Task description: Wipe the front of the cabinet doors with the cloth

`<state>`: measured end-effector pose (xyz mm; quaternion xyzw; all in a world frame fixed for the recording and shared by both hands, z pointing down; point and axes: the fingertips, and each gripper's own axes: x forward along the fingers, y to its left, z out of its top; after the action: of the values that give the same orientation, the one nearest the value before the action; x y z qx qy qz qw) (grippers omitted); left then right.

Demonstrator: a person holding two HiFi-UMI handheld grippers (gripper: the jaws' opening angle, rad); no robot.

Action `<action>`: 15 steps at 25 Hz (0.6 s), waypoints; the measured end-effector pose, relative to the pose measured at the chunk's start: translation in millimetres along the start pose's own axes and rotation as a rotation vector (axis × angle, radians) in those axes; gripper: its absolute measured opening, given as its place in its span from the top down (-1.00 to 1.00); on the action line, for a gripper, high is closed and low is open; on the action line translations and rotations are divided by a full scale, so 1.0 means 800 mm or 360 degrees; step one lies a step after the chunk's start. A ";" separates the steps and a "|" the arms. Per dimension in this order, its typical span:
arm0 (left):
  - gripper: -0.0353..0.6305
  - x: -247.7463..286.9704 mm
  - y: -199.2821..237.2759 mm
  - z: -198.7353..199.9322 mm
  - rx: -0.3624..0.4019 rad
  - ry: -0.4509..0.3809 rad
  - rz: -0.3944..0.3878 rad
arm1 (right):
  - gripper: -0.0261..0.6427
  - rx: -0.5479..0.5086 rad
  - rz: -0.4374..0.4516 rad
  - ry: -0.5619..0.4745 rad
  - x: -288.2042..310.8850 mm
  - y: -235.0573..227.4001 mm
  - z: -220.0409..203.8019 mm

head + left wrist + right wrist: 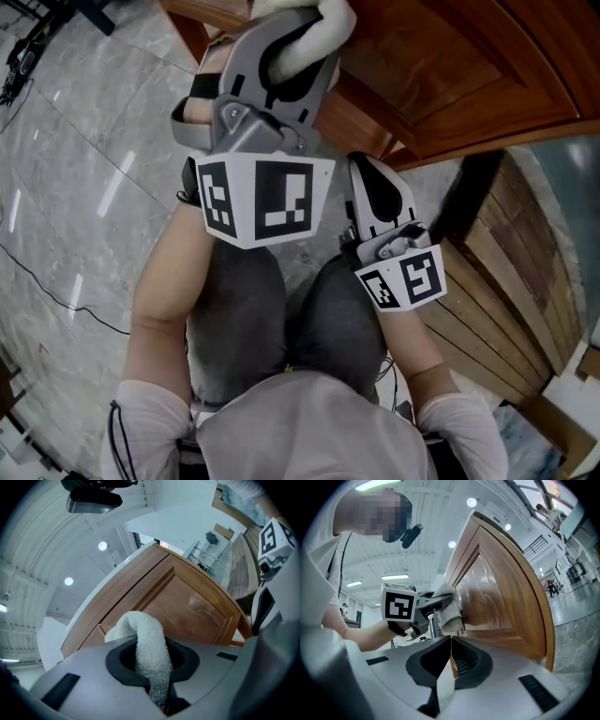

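Pinching the cloth (150,653) in the fingers of your left gripper (302,42), you are pressing its bunched end onto the cabinet door (450,66) at twelve o'clock to rub the wood, while your right gripper (373,178), fingers closed on nothing, is hovering clear at four o'clock.

White cloth (150,653) — brown cabinet door (187,606) — grey-veined floor (84,187)

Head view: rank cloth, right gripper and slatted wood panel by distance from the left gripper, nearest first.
1. cloth, held in the left gripper, top.
2. right gripper, just to its right.
3. slatted wood panel, far right.
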<state>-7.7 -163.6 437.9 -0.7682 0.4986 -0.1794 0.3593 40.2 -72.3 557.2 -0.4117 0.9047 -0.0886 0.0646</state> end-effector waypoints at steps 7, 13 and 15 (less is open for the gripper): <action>0.68 0.014 -0.002 -0.016 -0.0016 -0.0001 -0.0022 | 0.81 -0.0022 -0.0024 0.0022 0.009 0.005 -0.002; 0.68 0.022 -0.019 0.000 -0.0043 -0.0072 -0.0064 | 0.81 -0.0028 -0.0045 0.0034 0.011 0.000 -0.006; 0.68 0.022 -0.022 0.005 -0.0044 -0.0088 -0.0071 | 0.81 -0.0025 -0.0041 0.0038 0.011 0.000 -0.007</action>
<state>13.7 -173.6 446.8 -0.7887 0.4736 -0.1592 0.3581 33.3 -78.1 562.4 -0.4227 0.9007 -0.0872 0.0494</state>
